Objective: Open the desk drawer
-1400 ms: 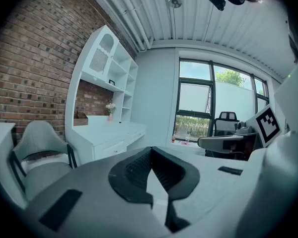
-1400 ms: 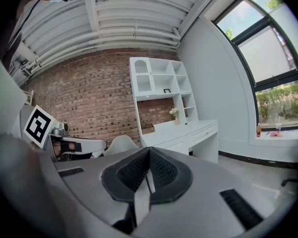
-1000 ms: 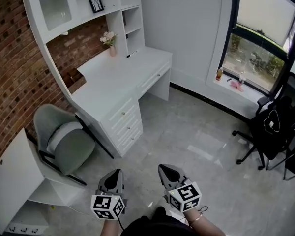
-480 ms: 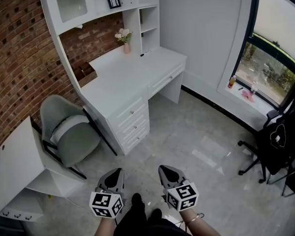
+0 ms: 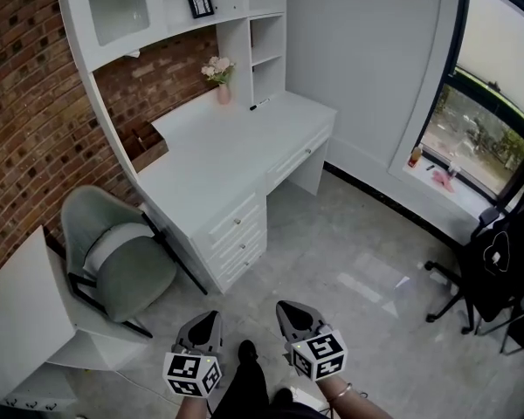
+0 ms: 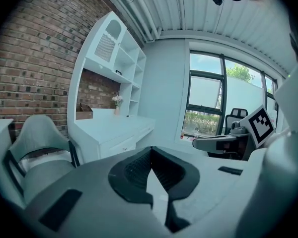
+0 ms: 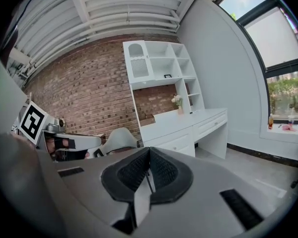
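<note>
The white desk (image 5: 231,151) stands against the brick wall. It has a stack of three small drawers (image 5: 237,236) at its near end and a long shallow drawer (image 5: 302,154) under the top; all of them look closed. My left gripper (image 5: 208,316) and right gripper (image 5: 285,306) hover side by side over the floor, well short of the desk. Both are shut with nothing between the pads. The left gripper view shows its jaws (image 6: 150,150) met, with the desk (image 6: 114,129) far ahead. In the right gripper view the jaws (image 7: 149,150) are likewise met, and the drawers (image 7: 180,144) lie beyond.
A grey-green chair (image 5: 122,264) sits at the desk's near left end. A white cabinet with an open door (image 5: 22,321) is at the far left. A black office chair (image 5: 498,264) stands by the window on the right. A vase of flowers (image 5: 220,75) is on the desk.
The view has moved nearer to the desk, and both grippers have travelled forward and slightly down with it. They stay shut and side by side. Shoes now show between them.
</note>
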The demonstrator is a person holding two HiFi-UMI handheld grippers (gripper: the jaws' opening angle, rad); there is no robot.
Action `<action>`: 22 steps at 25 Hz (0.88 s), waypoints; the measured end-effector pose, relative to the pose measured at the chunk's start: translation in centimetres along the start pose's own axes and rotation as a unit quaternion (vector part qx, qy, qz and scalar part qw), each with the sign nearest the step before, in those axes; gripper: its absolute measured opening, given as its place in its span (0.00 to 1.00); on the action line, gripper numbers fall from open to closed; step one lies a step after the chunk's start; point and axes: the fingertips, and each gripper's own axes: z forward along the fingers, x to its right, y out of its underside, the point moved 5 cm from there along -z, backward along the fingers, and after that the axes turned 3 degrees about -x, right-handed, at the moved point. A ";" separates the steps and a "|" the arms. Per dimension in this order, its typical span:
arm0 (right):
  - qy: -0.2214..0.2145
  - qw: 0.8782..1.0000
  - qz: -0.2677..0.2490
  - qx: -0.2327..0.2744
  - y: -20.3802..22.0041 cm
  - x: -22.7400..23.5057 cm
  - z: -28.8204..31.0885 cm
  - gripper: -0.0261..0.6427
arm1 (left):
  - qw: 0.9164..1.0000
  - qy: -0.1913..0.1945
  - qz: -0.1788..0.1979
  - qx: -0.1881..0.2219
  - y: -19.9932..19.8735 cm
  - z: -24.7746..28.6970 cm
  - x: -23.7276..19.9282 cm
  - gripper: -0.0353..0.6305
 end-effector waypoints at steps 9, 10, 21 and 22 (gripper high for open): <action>0.004 0.999 -0.002 -0.035 -1.5 2.2 11.1 0.05 | 1.000 0.017 -0.003 -0.018 -1.9 7.7 -7.3 0.07; 0.005 0.999 0.000 -0.038 -1.5 2.5 12.1 0.05 | 1.000 0.019 -0.004 -0.021 -2.0 8.4 -8.0 0.07; 0.018 0.998 0.010 -0.066 -0.5 4.4 20.5 0.05 | 0.998 0.030 -0.011 -0.046 -1.1 14.6 -13.1 0.07; 0.018 0.997 0.011 -0.070 -0.1 4.6 21.1 0.05 | 0.998 0.029 -0.013 -0.047 -0.9 15.0 -13.3 0.07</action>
